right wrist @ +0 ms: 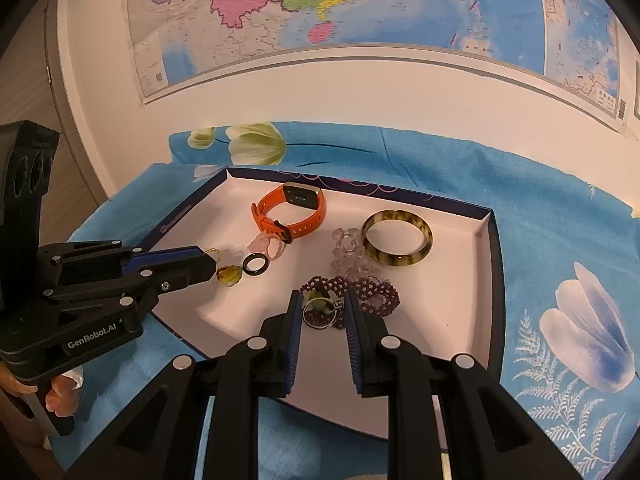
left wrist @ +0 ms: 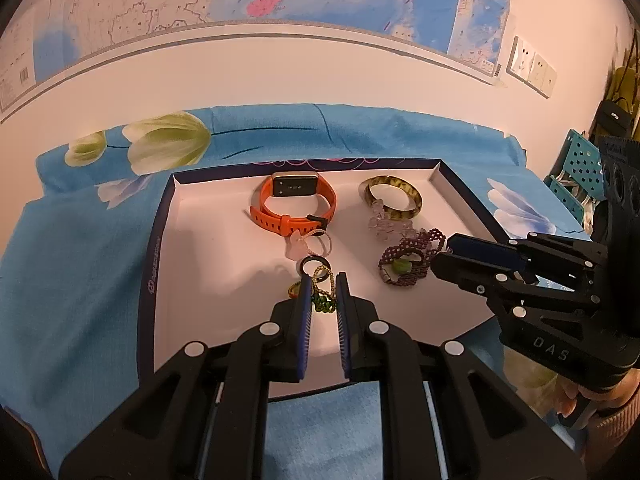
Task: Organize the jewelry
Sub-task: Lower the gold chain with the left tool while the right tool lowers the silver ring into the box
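Note:
A white tray holds an orange watch, a mottled bangle, a clear bead bracelet, a purple bead bracelet, a pink ring and a black ring. My left gripper is shut on a gold chain, and its green-amber pendant hangs below the tips. My right gripper is shut on a green-stone ring over the purple bracelet.
The tray lies on a blue floral cloth against a wall with a map. Wall sockets and a teal perforated stool are at the right. A hand holds each gripper's handle.

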Available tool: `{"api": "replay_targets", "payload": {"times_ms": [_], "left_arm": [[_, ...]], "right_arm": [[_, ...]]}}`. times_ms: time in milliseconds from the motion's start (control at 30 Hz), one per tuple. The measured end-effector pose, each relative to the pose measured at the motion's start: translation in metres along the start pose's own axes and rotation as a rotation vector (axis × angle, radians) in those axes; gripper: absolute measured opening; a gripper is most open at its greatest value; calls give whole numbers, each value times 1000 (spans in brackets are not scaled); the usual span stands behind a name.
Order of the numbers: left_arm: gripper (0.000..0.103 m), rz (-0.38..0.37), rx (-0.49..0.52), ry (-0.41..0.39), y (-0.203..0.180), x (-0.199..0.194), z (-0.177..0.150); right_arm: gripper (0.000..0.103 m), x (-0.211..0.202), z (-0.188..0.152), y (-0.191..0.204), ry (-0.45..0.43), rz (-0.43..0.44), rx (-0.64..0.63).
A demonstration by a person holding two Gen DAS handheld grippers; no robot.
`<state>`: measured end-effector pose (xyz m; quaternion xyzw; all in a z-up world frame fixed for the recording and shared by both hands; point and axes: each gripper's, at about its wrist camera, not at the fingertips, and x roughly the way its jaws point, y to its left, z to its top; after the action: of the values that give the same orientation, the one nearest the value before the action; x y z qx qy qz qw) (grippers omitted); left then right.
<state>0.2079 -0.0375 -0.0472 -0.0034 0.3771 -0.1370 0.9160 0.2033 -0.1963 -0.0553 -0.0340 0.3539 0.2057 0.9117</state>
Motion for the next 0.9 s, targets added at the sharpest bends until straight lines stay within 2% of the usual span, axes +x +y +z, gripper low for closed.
{"api": "replay_targets", "payload": {"times_ms": [900], "left_arm": [[12, 10, -10, 30, 2, 15, 8]], "right_arm": [[20, 11, 7, -4, 26, -14, 14]]}}
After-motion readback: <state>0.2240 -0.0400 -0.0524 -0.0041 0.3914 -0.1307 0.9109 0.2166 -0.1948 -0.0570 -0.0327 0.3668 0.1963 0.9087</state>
